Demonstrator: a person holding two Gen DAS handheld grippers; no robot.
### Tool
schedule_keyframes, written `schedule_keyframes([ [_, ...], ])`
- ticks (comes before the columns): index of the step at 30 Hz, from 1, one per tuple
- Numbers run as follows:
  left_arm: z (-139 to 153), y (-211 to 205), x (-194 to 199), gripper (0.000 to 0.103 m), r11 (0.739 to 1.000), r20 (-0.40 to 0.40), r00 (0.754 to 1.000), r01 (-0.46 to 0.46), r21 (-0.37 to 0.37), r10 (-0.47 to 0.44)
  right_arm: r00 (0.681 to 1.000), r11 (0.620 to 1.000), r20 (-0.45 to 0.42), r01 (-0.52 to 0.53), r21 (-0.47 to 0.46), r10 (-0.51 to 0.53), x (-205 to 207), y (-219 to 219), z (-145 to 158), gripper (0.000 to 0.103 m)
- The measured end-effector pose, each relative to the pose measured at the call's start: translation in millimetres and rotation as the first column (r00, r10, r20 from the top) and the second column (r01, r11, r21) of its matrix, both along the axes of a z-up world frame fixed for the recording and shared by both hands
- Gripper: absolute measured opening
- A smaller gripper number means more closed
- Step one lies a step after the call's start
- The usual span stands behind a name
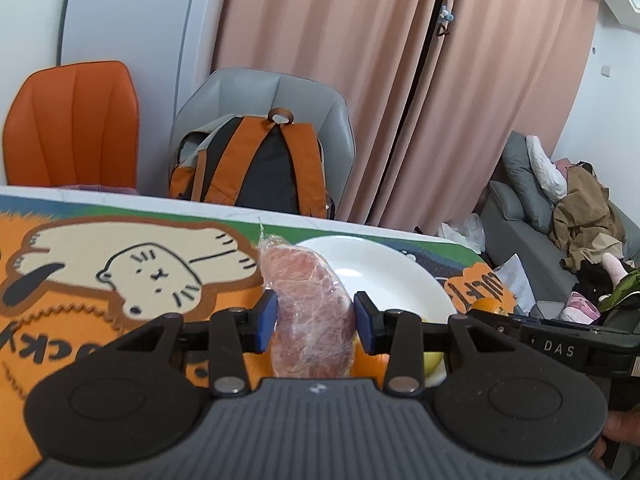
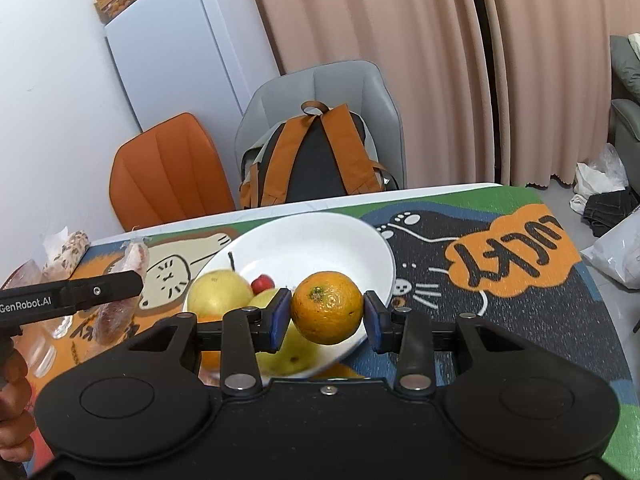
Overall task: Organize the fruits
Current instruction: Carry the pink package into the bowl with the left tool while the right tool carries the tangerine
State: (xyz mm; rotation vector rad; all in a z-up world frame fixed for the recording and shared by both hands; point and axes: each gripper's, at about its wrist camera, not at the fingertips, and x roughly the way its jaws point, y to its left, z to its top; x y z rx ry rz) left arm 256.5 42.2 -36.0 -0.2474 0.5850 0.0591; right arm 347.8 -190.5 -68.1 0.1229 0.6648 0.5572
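Orange (image 2: pixel 326 307) is pinched in the right gripper (image 2: pixel 326 314) above the plate (image 2: pixel 320 240); a wrapped slice (image 1: pixel 310 312) is clamped by the left gripper (image 1: pixel 315 320). Both are best lowered gently, grip kept till contact.

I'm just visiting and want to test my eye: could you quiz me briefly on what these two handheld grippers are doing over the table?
1. True or false: the right gripper holds an orange.
2. What does the left gripper hold? A) a banana B) a pink fruit in plastic wrap C) nothing
3. Fill in: the small red fruit lies in the white ____.

Key: 1 true; 2 B; 3 bowl.
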Motion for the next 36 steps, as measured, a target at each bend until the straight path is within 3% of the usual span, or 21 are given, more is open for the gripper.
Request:
schedule_keyframes([
  [19,0.1,-0.1,56.3,0.040,0.999,-0.023,0.999,0.050,0.019,-0.049,0.998,1.000,-0.062,-0.001,-0.004,0.001,37.9,16.3,-15.8,0.037],
  [29,-8.0,-18.8,80.3,0.040,0.993,-0.050,0.993,0.110,0.045,-0.108,0.997,0.995,-0.072,0.012,0.101,-0.005,35.2,-1.0,-32.8,0.042],
  [36,-12.9,-32.7,92.1,0.041,0.986,-0.077,0.985,0.160,0.041,-0.157,0.998,0.992,-0.056,-0.010,0.127,0.017,33.4,-6.7,-24.2,0.042],
])
